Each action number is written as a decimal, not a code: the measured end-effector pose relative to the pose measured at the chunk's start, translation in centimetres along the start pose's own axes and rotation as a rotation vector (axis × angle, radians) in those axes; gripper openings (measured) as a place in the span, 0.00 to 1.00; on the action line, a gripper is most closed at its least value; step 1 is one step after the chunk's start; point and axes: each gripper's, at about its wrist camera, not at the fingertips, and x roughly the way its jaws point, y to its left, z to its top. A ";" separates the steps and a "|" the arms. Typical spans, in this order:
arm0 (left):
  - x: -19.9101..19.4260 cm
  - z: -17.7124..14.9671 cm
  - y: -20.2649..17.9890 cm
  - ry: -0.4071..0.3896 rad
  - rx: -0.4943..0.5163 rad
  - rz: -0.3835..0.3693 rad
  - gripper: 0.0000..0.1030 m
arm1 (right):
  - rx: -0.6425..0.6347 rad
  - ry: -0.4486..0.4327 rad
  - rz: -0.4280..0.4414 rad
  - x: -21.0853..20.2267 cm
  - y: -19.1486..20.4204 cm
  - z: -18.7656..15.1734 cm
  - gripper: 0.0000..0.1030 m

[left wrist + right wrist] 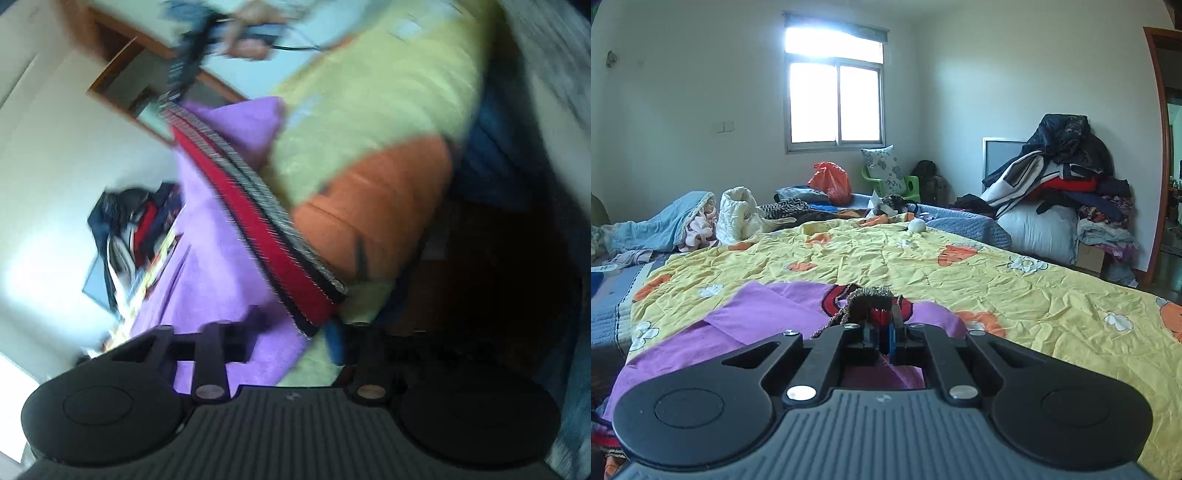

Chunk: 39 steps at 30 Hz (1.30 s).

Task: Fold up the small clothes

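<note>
Right wrist view: sharp, daylight from the window point(834, 92) on the far wall, panes blown out white with glare spilling onto the wall above. Room evenly lit, soft shadows. The yellow quilt point(960, 277) is crisp, creases visible. Fisheye bends the door frame point(1161, 147) at the right edge; corners vignette dark. Left wrist view: heavy motion blur all over, tilted. Purple garment point(221, 240) and its red striped trim point(258, 221) are smeared. White wall point(55, 166) at left overexposed; right side falls into deep shadow, detail lost.
</note>
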 end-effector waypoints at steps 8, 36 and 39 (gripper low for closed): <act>-3.3 0.2 5.7 -0.018 -0.349 -0.026 0.09 | -0.002 -0.068 0.053 -6.0 1.9 -1.0 0.04; 12.8 -8.8 32.5 0.090 -1.210 0.001 0.07 | 0.045 0.226 0.092 11.1 -9.5 -4.0 0.04; 15.6 -9.9 33.5 0.143 -1.219 -0.013 0.07 | 0.018 0.269 0.117 13.4 -10.0 -4.3 0.04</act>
